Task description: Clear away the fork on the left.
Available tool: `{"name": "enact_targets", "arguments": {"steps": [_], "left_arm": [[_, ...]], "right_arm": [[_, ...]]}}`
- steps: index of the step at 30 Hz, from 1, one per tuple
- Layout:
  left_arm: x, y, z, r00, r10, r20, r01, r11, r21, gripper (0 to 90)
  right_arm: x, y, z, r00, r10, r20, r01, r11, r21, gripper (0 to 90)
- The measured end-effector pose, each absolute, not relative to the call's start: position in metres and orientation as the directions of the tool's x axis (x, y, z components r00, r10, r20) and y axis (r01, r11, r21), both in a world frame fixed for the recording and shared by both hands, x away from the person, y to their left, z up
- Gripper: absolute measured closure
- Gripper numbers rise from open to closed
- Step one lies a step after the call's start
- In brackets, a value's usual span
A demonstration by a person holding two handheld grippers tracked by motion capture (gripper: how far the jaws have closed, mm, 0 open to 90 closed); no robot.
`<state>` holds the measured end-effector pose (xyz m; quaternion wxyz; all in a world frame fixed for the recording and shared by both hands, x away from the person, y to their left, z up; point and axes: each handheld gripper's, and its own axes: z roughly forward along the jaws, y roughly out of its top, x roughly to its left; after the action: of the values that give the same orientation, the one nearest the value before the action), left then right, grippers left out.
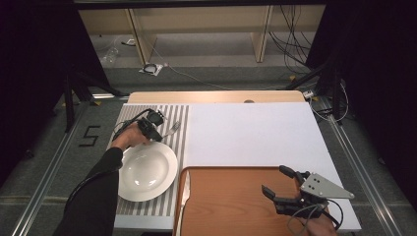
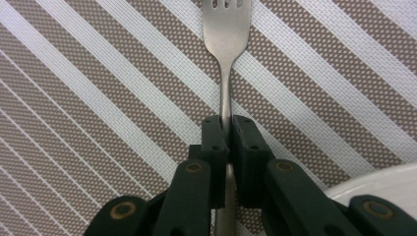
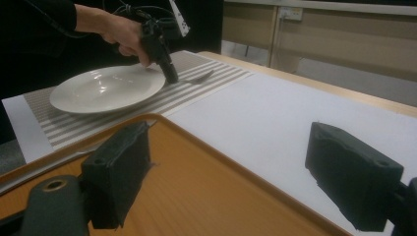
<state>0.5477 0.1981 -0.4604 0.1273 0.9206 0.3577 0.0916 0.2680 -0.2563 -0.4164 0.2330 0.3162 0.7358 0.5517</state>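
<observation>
Brushed-metal fork (image 2: 226, 29) — woven cloth placemat (image 2: 98, 98) — glossy plate (image 1: 147, 171)

I am reaching my left arm (image 1: 93, 194), in its dark sleeve, forward and holding my left claw (image 2: 225, 135) angled down toward the surface, my left hand (image 1: 129, 139) wrapping its grip. Its 2 black jaws are pressing together on a thin metal stem. I am keeping my right claw (image 1: 278, 182) low at the near right, its 2 jaws standing wide apart with nothing between them, its grey plate (image 1: 324, 187) facing up and its cable looping beside my right hand.
</observation>
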Motion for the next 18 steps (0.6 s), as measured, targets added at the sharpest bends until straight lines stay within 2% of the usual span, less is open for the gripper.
{"name": "enact_targets", "arguments": {"steps": [18], "left_arm": [[0.547,0.193,-0.420,0.704,0.665,0.249,0.568,-0.738,0.364,84.2]], "right_arm": [[0.267,-0.256,-0.415,-0.692,0.722,0.007,0.210,0.192,0.959,18.0]]}}
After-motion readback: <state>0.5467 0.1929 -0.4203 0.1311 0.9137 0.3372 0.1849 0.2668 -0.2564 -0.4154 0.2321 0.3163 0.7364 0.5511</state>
